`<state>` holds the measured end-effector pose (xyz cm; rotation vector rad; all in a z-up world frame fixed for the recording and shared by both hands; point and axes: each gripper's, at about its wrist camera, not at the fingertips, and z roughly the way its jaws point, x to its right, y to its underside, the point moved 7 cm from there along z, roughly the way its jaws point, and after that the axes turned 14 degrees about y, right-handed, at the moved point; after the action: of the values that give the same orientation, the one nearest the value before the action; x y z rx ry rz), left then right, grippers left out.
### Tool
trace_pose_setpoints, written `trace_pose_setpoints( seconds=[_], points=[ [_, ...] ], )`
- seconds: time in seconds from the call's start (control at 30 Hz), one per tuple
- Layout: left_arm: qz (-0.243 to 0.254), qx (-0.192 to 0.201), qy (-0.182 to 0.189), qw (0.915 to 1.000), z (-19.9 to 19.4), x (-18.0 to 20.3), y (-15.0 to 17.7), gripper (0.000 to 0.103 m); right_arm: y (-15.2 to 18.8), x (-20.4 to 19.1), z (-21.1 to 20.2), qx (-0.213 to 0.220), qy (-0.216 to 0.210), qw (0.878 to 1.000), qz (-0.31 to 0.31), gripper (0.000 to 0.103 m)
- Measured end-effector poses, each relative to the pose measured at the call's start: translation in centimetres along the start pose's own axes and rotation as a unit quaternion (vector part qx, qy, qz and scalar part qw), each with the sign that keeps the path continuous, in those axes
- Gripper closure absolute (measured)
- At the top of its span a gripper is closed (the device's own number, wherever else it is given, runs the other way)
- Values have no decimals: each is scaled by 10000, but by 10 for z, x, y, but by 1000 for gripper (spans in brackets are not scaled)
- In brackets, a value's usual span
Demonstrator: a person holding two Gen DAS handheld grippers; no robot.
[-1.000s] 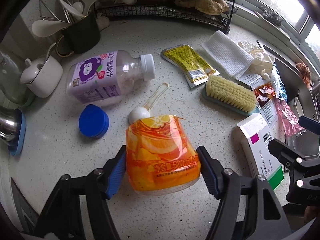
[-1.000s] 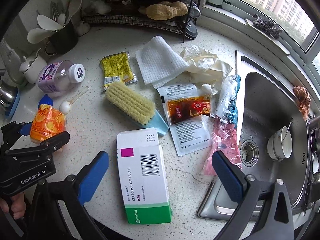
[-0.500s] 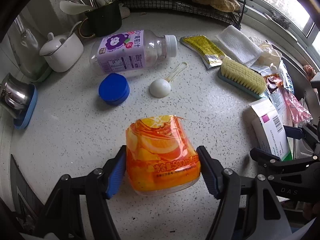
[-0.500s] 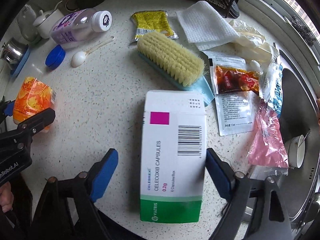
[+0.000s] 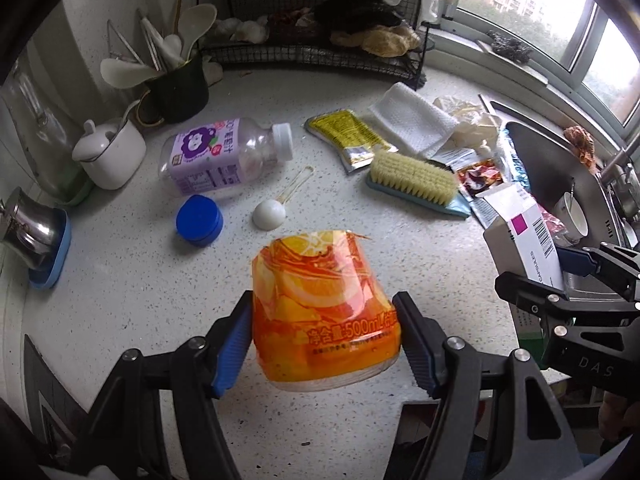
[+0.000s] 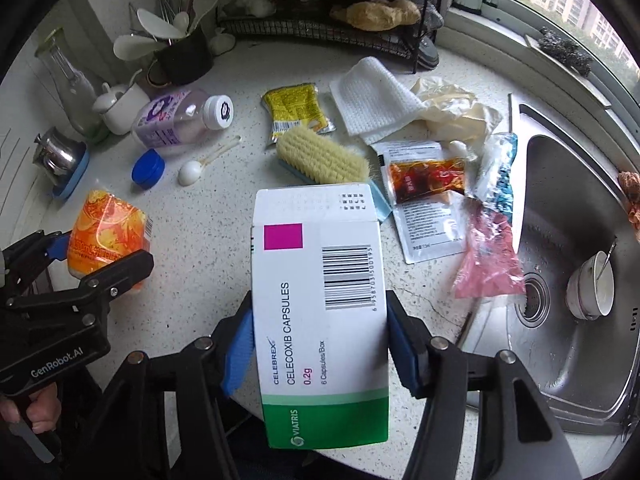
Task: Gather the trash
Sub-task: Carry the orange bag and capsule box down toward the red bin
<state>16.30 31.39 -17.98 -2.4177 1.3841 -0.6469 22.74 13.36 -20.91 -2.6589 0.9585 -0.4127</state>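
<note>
Looking along the left gripper [image 5: 324, 336], an orange juice pouch [image 5: 326, 312] is seen clamped between the 2 blue pads, which press on its lower sides, and it is held clear above the speckled countertop [image 5: 120, 300]. Beyond it, a blue cap [image 5: 199, 220] and a white spoon [image 5: 270, 212] lie on the counter, with a purple-labelled bottle [image 5: 224, 156] on its side behind them. A scrub brush [image 5: 412, 178] and a yellow sachet [image 5: 350, 138] are found further right. At the right edge, the medicine box [image 5: 524, 240] is seen tilted between the fingers of the right gripper [image 5: 560, 276].

From the right wrist, the medicine box [image 6: 320, 304] is shown filling the space between the blue pads of the right gripper [image 6: 320, 344]; the jaws are closing, with both pads laid against the long edges of the box, which is raised off the counter. The left gripper [image 6: 92, 256] is visible at the left edge with the orange juice pouch [image 6: 108, 228] in it. A red sauce packet [image 6: 426, 178] and a pink wrapper [image 6: 490, 256] lie beside the steel sink [image 6: 580, 360], in which a white cup [image 6: 592, 290] sits.
</note>
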Motion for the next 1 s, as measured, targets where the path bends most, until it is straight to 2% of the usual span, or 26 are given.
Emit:
trace_pose_setpoints(
  seconds=[0.2,0.37,0.53,0.77,1.0],
  points=[
    [770,185,287,9964,-17,68,-6,37,19,50,-49,381,224,9973,581,46],
    [1395,124,677,9878,-21,138,16,37,61,95,-79,500,559,9903,1167,46],
    [1913,-157,1048,9758,-18,210,59,37,129,138,-108,391,916,9791,1775,46],
    [2717,-535,1394,9507,-14,307,129,37,238,186,-139,109,1319,9593,2494,46],
    [3248,-898,1496,9295,16,375,195,37,329,217,-135,-283,1451,9375,3151,46]
  ],
)
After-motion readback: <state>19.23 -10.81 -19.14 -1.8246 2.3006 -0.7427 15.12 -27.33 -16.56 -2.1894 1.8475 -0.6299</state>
